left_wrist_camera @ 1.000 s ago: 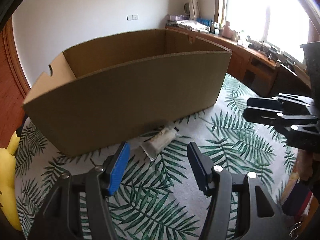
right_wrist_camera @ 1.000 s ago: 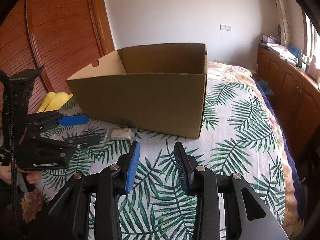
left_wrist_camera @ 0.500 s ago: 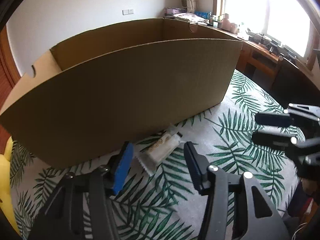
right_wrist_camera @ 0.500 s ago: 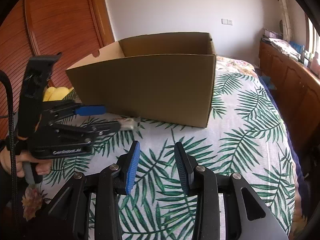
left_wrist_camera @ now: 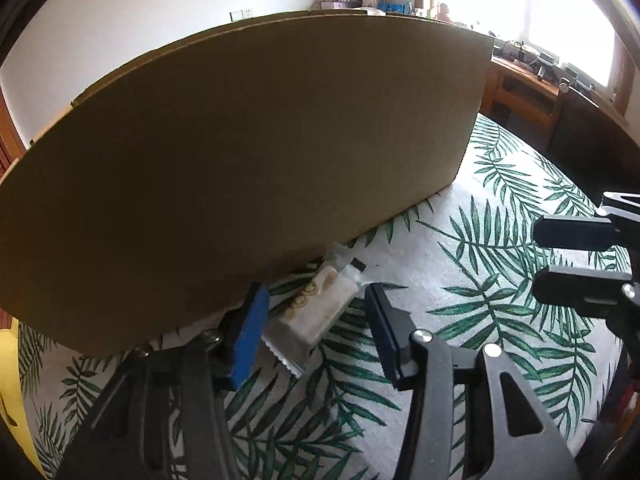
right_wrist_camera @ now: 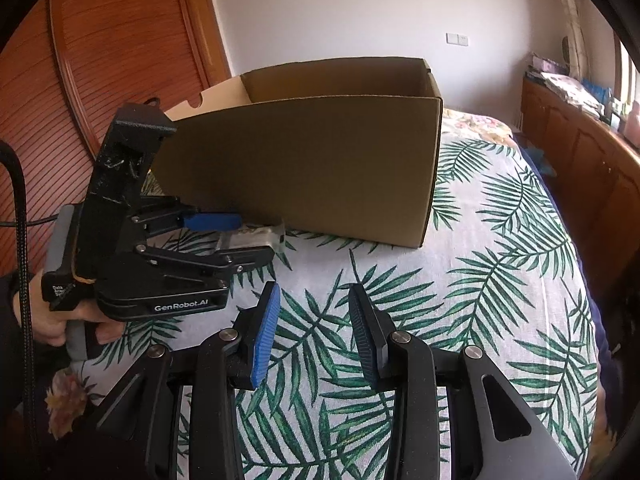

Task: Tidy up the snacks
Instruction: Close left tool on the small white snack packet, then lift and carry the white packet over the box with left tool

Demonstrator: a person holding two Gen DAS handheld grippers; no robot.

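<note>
Pick-up is in hand: left tongs (left_wrist_camera: 316, 320) have been closing around the snack packet (left_wrist_camera: 320, 308) lying on the bed beside the cardboard box (left_wrist_camera: 248, 168), not yet clamped. Right tongs (right_wrist_camera: 314, 332) wait unclenched, empty. Next: squeeze, lift over the wall.

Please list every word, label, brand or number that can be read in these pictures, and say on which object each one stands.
"GenRobot.AI": white letters on the black body of the left gripper, seen in the right wrist view.
A small white label on that gripper's handle: too small to read.
Gold round marks on the snack packet: no letters can be read.
The cardboard box: no print visible.
</note>
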